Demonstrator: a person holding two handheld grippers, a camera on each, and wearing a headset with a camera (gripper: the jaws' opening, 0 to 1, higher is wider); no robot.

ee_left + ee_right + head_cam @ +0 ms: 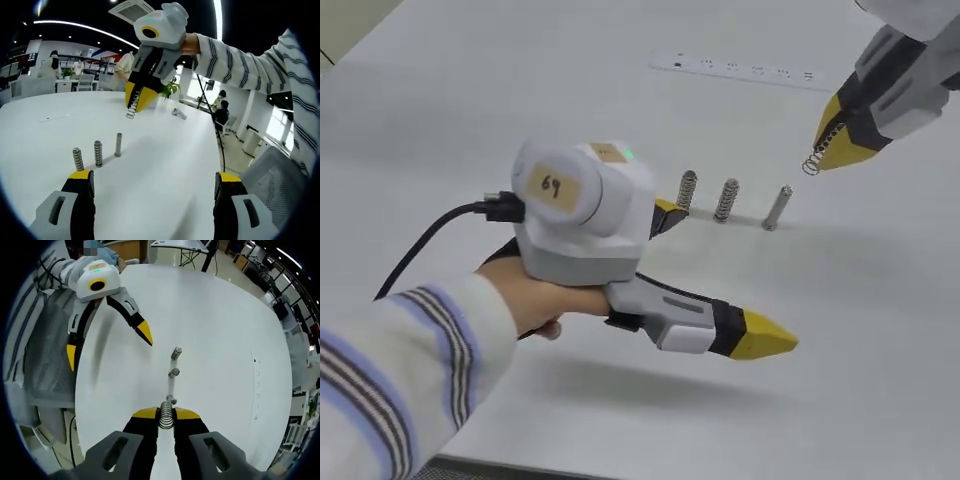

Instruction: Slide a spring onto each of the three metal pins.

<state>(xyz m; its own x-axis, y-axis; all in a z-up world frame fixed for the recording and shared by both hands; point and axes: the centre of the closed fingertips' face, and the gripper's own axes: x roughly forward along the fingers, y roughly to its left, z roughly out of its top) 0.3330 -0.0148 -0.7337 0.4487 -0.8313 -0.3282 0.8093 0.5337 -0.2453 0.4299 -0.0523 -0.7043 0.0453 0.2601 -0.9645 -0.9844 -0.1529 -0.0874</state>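
Head view first: the right tongs [835, 148] are cut off by the upper right corner. The far jaw of the left tongs [735, 280] is mostly hidden behind their own white body, with just a yellow tip peeking out beside the pins.

Count them: three metal pins in a row at centre frame, and three springs. The left pin [687, 190] wears a spring, the middle pin [726, 200] wears one too, and the right pin [777, 207] stands bare.

The loose spring [817, 155] is up in the air, pinched between the right tongs' yellow tips with its upper end buried between them. It hangs above and right of the bare pin, not touching it.

In the right gripper view those tongs are clenched on the coil at bottom centre, and the pin row runs up the frame. From overhead I can't tell which pin is bare.

In the left gripper view the left tongs gape wide with nothing between them, low in frame below the pins. A hand [535, 295] in a striped sleeve grips them at lower left. One power strip [735, 68] lies at the top of the white desk [470, 120].
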